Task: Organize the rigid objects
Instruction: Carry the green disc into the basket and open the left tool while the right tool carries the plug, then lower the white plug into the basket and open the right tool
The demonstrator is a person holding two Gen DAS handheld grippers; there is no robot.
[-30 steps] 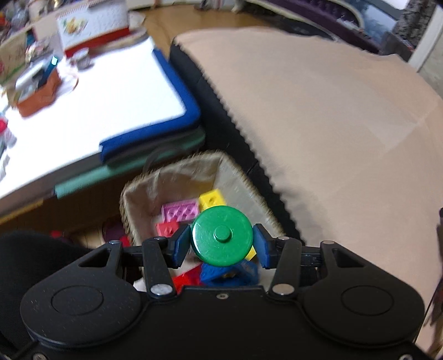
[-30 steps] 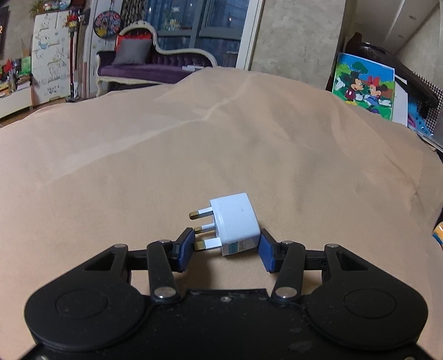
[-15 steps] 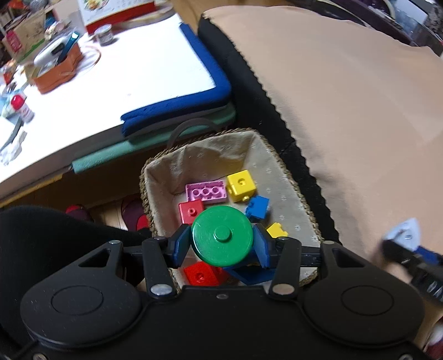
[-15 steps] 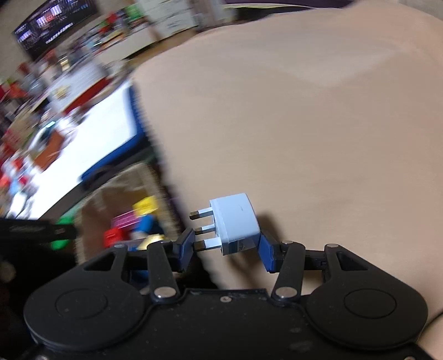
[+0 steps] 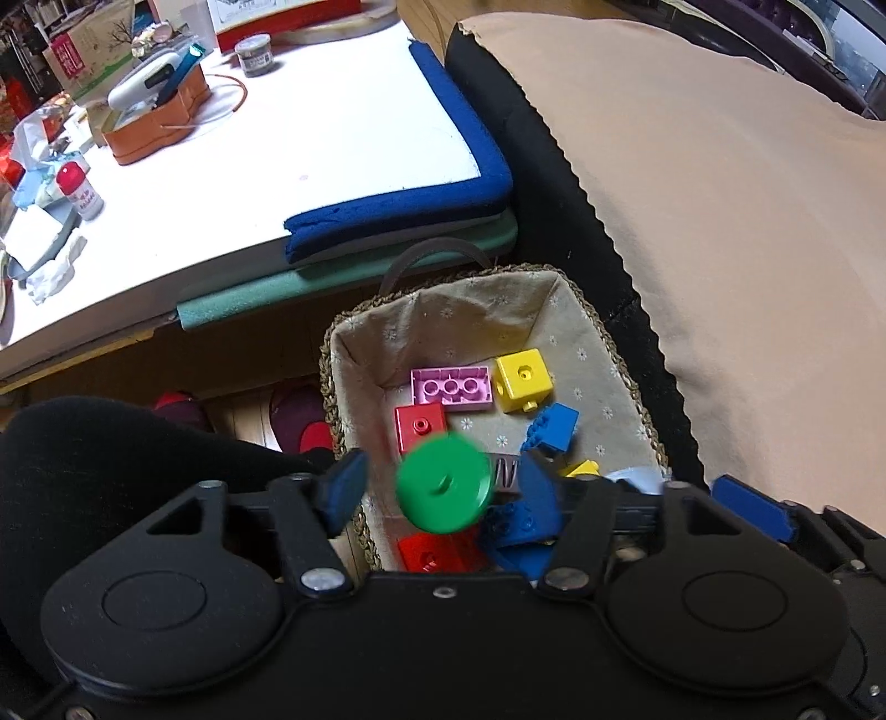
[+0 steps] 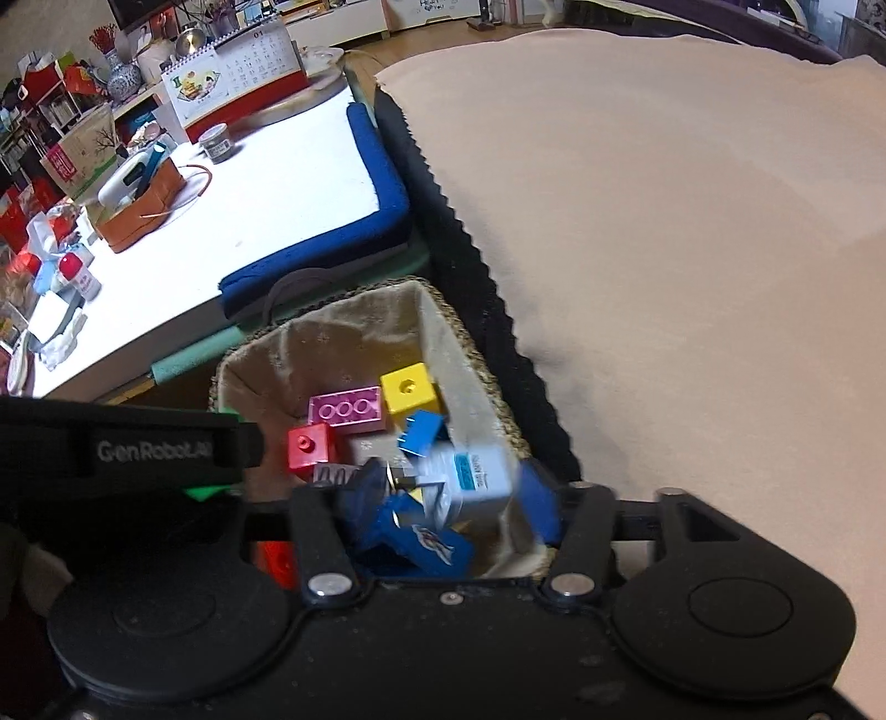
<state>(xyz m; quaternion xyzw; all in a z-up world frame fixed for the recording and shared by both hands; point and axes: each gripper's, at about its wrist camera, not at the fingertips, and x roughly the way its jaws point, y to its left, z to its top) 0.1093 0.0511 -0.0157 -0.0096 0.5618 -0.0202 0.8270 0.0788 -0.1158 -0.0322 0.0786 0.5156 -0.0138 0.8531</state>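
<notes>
A woven, cloth-lined basket [image 5: 570, 293] [image 6: 470, 354] stands on the floor between a low table and a mattress. It holds pink [image 5: 451, 387], yellow [image 5: 523, 379], red [image 5: 420, 426] and blue [image 5: 551, 426] bricks. My left gripper [image 5: 440, 490] is open above the basket; a blurred green disc [image 5: 443, 482] hangs free between its fingers. My right gripper [image 6: 448, 493] is open above the basket's near right corner; the white plug adapter [image 6: 470, 482] is blurred and loose between its fingers. The left gripper's body [image 6: 138, 448] shows in the right wrist view.
A low white table [image 5: 249, 166] with a blue pad edge [image 5: 476, 160] holds an orange box [image 5: 155, 122], a small jar [image 5: 255, 52] and clutter. A tan-covered mattress [image 5: 747, 221] [image 6: 692, 221] with a black side lies right of the basket. Red slippers [image 5: 299, 421] lie under the table.
Both grippers came over the basket and opened. The green disc left the left gripper's pads and the white adapter left the right gripper's pads; both are blurred and dropping.
</notes>
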